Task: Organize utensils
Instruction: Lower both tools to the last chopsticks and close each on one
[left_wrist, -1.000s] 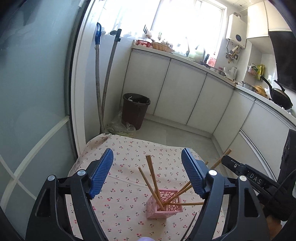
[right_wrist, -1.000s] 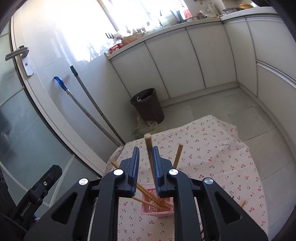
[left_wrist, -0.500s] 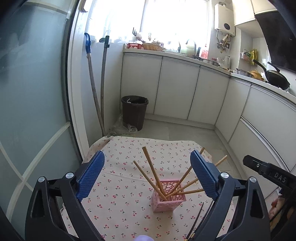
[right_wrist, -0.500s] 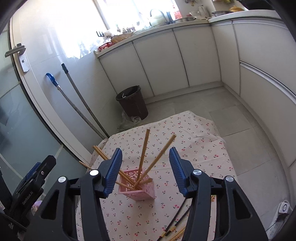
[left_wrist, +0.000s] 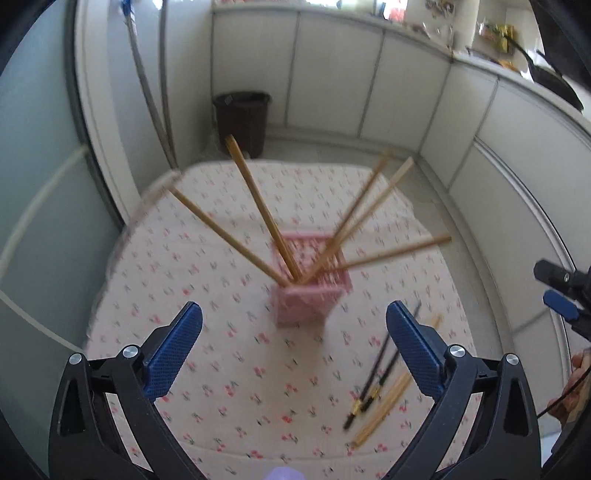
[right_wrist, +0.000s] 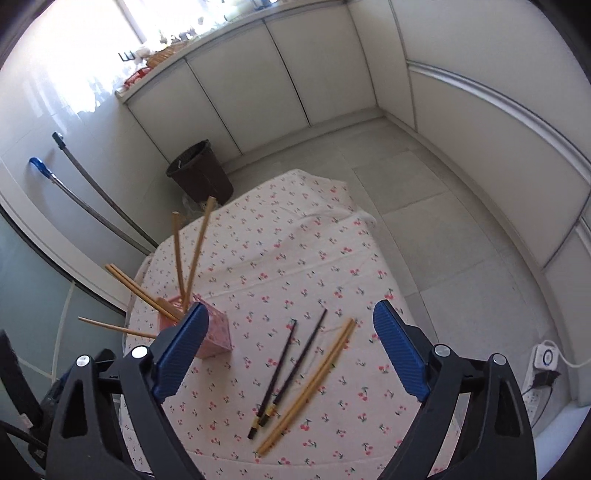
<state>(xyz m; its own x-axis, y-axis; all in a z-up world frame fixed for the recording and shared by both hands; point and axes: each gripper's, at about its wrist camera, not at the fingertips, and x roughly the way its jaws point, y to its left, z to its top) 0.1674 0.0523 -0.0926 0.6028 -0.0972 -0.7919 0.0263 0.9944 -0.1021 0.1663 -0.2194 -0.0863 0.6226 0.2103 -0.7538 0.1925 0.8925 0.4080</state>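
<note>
A pink slotted holder (left_wrist: 308, 295) (right_wrist: 218, 334) stands on the cherry-print tablecloth (right_wrist: 295, 240) with several wooden chopsticks (left_wrist: 258, 206) (right_wrist: 195, 251) fanned out of it. Two dark chopsticks (right_wrist: 291, 365) (left_wrist: 384, 363) and a wooden pair (right_wrist: 314, 380) (left_wrist: 384, 413) lie flat on the cloth to the holder's right. My left gripper (left_wrist: 294, 314) hangs just in front of the holder, its jaws opening, nothing between them. My right gripper (right_wrist: 291, 314) hovers above the loose chopsticks, its jaws opening wide and empty. The right gripper's tip (left_wrist: 561, 291) shows at the left wrist view's edge.
A dark waste bin (right_wrist: 199, 177) (left_wrist: 242, 118) and two mop handles (right_wrist: 92, 195) stand beyond the table's far side. White cabinets (right_wrist: 295, 74) line the back and right walls. A power strip (right_wrist: 543, 365) lies on the floor at the right.
The right gripper let go of a wooden chopstick, which now leans in the holder, then opened and shifted right over the loose chopsticks. The left gripper opened wider and dipped toward the holder.
</note>
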